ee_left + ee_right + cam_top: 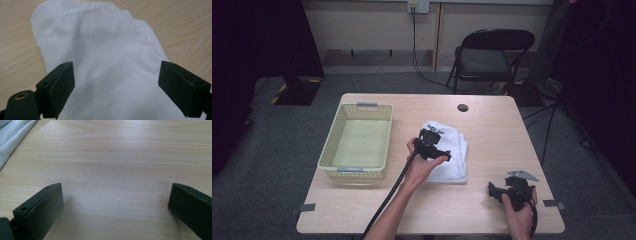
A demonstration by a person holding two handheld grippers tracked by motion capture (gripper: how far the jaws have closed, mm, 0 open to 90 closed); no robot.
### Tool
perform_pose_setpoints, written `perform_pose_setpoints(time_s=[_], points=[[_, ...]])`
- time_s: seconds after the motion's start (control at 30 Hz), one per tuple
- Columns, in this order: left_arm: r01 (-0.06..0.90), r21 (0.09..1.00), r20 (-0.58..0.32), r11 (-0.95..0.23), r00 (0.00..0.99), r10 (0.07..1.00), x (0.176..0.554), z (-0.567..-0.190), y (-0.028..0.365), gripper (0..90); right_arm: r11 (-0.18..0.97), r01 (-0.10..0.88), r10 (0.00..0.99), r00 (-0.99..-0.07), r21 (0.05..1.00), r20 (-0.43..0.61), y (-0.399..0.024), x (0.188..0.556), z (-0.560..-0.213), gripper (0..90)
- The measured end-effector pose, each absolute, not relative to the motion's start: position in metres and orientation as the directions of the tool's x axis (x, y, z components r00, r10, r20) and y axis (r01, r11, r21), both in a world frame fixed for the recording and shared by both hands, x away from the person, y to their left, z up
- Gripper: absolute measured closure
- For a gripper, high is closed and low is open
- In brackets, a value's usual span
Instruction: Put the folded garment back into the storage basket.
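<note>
Yellow basket (357, 142) left of folded white cloth (447, 150). Left gripper (116, 87) spread over cloth; right gripper (115, 207) spread above bare table (120, 157). Folding chair (489, 55) far side.

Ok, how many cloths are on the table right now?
1. A folded white cloth lies mid-table, right of the basket, under the open left gripper. More layers or pieces could be folded inside; I cannot tell.
</note>
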State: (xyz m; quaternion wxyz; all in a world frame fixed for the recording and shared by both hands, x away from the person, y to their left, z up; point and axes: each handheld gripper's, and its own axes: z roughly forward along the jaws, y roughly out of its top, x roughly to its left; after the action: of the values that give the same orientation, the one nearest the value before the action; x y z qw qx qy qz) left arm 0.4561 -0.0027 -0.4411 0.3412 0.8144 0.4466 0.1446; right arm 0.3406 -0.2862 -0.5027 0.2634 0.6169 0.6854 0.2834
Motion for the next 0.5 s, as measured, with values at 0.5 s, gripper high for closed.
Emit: perform_pose_setpoints(time_s=[0.5], points=[[0.661, 0.651, -0.076, -0.372, 0.544, 0.835, 0.465, -0.469, -0.016, 11.6, 0.079, 0.696, 0.995, -0.101, 0.714, -0.011, -0.286, 0.341, -0.503, 0.0]])
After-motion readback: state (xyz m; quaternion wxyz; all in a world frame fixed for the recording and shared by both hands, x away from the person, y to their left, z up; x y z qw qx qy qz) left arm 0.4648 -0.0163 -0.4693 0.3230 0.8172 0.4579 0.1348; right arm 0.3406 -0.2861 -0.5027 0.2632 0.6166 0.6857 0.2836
